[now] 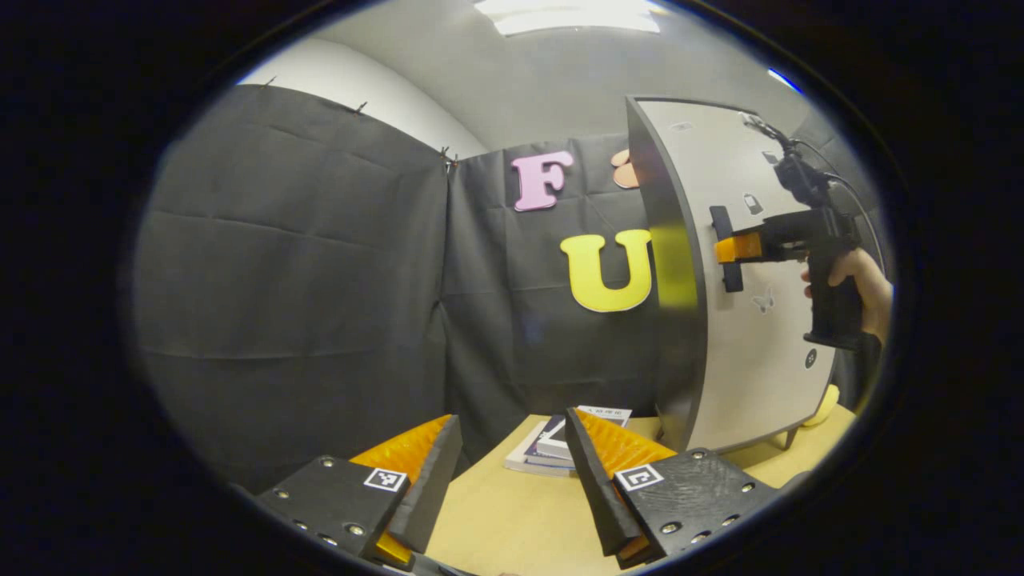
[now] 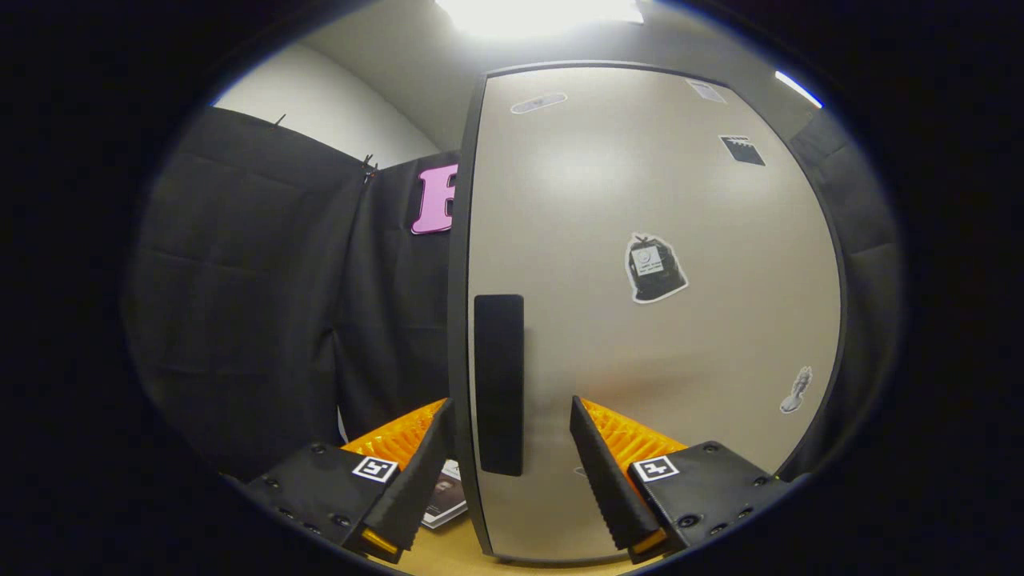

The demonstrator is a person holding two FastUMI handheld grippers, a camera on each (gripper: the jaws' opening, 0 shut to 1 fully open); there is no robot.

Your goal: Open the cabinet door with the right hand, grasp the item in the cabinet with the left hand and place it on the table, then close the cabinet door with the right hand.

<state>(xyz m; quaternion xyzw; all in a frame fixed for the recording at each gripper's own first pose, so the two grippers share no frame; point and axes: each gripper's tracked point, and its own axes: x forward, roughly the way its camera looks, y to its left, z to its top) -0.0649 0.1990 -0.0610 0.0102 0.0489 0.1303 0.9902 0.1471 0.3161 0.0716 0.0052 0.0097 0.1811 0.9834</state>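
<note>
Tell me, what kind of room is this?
Probably a small recording booth: black cloth walls, a pale cabinet on a wooden table, and a hand holding the right gripper at its handle.

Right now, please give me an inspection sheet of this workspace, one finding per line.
Surface: tan table, mostly bare.
Job's things: cabinet on table; door looks shut; handle dark, vertical.
Clutter: books left of cabinet.
Grippers: left gripper open over table; right gripper open, fingers either side of handle, hand holding it.
Cables: a cable runs from right gripper.
Surroundings: black cloth wall, ceiling light.
</note>
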